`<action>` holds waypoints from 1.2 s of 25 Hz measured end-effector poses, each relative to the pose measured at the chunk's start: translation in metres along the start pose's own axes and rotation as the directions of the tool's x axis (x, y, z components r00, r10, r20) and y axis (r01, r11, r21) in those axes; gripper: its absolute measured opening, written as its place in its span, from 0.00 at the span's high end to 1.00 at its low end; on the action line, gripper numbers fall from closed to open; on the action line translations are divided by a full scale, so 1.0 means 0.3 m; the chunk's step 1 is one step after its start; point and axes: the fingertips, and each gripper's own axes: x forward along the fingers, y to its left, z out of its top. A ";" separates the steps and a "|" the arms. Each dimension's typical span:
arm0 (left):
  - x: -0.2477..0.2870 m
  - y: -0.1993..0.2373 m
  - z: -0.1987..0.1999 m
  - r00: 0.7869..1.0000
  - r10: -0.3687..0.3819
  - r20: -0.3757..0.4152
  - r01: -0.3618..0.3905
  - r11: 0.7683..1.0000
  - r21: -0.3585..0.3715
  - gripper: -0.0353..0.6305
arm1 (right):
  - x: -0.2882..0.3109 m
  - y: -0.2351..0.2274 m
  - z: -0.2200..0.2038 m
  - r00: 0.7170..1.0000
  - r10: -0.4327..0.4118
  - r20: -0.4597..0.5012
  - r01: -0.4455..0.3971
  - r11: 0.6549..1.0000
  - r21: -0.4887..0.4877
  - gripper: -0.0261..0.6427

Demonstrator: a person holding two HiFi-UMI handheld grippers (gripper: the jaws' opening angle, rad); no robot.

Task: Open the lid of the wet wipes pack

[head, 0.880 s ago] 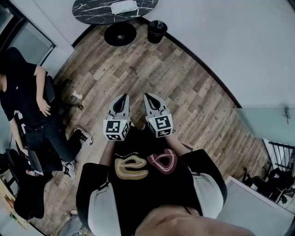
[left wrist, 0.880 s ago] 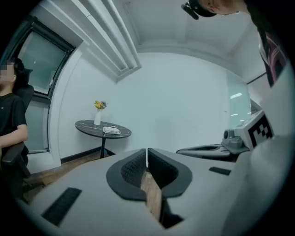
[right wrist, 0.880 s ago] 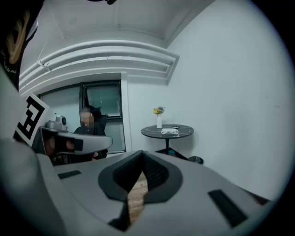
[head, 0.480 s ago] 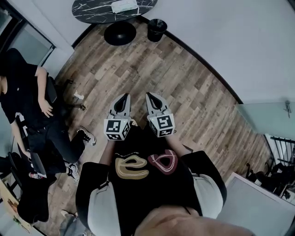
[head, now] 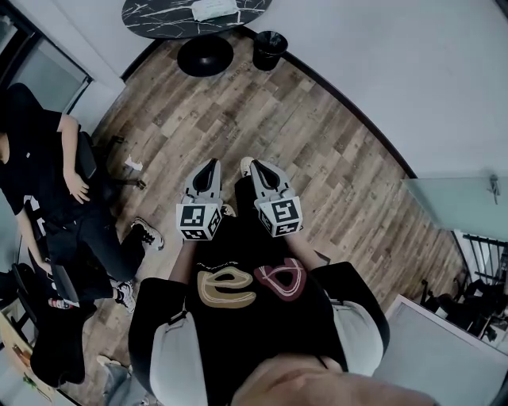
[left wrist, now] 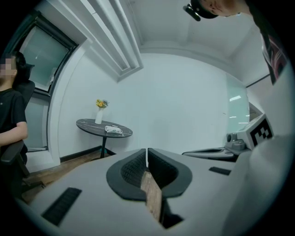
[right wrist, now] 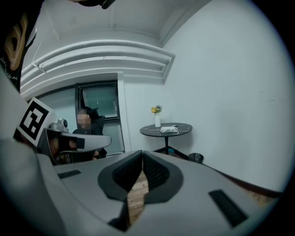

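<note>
The wet wipes pack (head: 213,9) lies far off on a round dark marble table (head: 159,16) at the top of the head view; it also shows small in the left gripper view (left wrist: 113,130) and the right gripper view (right wrist: 168,129). My left gripper (head: 211,167) and right gripper (head: 254,168) hang side by side in front of my chest, well short of the table. Both point toward it. Each has its jaws shut with nothing between them. The pack's lid looks closed, though it is too small to be sure.
A white vase with yellow flowers (left wrist: 99,110) stands on the table. A black waste bin (head: 270,51) sits by the table's foot. A seated person in black (head: 48,182) is at the left. Wood floor (head: 262,119) stretches between me and the table.
The table and bin have slid slightly up and left in the head view. A light shoe tip now shows beside the right gripper. Both grippers keep their places and stay shut.
</note>
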 end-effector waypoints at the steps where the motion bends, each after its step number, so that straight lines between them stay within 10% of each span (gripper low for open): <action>1: 0.013 0.007 0.001 1.000 0.004 0.002 -0.004 1.000 0.000 0.91 | 0.016 -0.011 0.000 1.000 0.001 -0.001 -0.001 1.000 0.003 0.94; 30: 0.690 0.248 0.188 0.979 0.205 0.003 -0.205 0.978 -0.023 0.91 | 0.677 -0.487 0.235 0.975 0.220 -0.039 -0.223 0.972 -0.073 0.94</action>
